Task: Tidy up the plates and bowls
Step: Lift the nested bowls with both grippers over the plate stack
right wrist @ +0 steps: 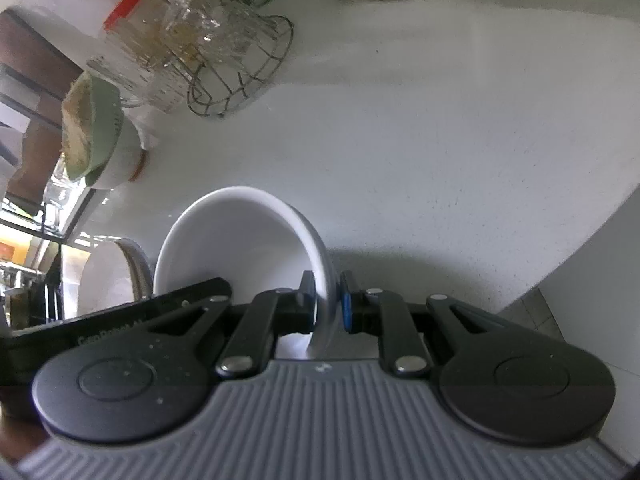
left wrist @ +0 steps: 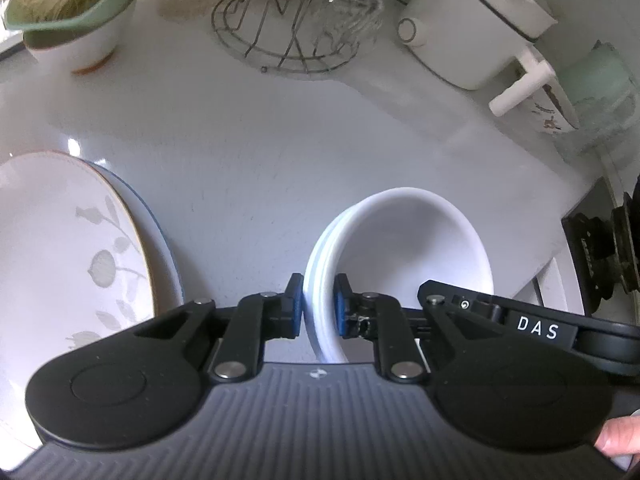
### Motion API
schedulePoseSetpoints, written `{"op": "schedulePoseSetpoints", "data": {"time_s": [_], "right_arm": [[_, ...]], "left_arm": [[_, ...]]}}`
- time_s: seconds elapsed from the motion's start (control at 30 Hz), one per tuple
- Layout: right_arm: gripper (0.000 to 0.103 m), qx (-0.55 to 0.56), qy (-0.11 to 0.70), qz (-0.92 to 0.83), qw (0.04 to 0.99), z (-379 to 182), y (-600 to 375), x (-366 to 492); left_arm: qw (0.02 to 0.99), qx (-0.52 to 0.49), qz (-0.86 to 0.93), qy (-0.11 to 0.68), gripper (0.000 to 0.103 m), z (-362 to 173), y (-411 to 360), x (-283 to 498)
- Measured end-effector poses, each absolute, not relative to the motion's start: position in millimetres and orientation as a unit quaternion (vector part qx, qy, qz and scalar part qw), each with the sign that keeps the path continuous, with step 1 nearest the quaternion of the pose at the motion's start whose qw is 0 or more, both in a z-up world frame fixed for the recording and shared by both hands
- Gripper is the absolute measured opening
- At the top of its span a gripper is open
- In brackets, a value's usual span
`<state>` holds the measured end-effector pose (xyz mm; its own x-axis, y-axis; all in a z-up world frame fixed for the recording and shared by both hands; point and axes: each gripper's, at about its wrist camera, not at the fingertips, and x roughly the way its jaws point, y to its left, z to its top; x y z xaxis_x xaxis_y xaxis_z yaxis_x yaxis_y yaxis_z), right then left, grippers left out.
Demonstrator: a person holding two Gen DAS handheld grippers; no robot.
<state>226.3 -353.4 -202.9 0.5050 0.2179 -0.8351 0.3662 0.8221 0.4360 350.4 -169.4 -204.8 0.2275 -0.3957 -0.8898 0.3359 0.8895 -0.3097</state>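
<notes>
You had both tools clamped on the white bowls' (left wrist: 404,240) rim: left tool (left wrist: 318,306), right tool (right wrist: 326,302). The bowls sat nested just beside the stacked plates (left wrist: 60,248); placing them remained.

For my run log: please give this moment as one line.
left gripper: shut on white bowls rim | right gripper: shut on opposite rim

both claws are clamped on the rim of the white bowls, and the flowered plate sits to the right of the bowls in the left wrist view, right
Not quite. In the left wrist view the flowered plate sits to the left of the white bowls, not the right. The rest holds: the left claw and the right claw are each clamped on the bowls' rim.
</notes>
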Motion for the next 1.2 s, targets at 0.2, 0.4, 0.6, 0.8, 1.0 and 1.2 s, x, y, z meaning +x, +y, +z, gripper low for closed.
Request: {"op": "schedulePoseSetpoints", "data": {"time_s": [0.2,0.4,0.6,0.8,1.0,1.2], "right_arm": [[0.016,0.290,0.488,-0.044,0.822,-184,-348,217],[0.016,0.294,0.483,-0.045,0.823,-166,-340,211],[0.017,0.289,0.471,-0.048,0.832,-143,-331,206],[0.017,0.289,0.467,-0.050,0.834,-129,-318,204],[0.017,0.289,0.465,-0.048,0.835,-122,-305,208],[0.017,0.275,0.467,-0.032,0.840,-116,-289,221]], "left_arm": [[0.782,-0.035,-0.242,0.574,0.018,-187,-160,344],[0.788,-0.015,-0.253,0.561,0.018,-163,-158,340],[0.790,-0.032,-0.262,0.554,0.018,-143,-146,342],[0.795,-0.029,-0.266,0.544,0.018,-125,-134,344],[0.797,-0.037,-0.265,0.541,0.018,-117,-117,347],[0.804,-0.056,-0.245,0.538,0.018,-116,-91,349]]}}
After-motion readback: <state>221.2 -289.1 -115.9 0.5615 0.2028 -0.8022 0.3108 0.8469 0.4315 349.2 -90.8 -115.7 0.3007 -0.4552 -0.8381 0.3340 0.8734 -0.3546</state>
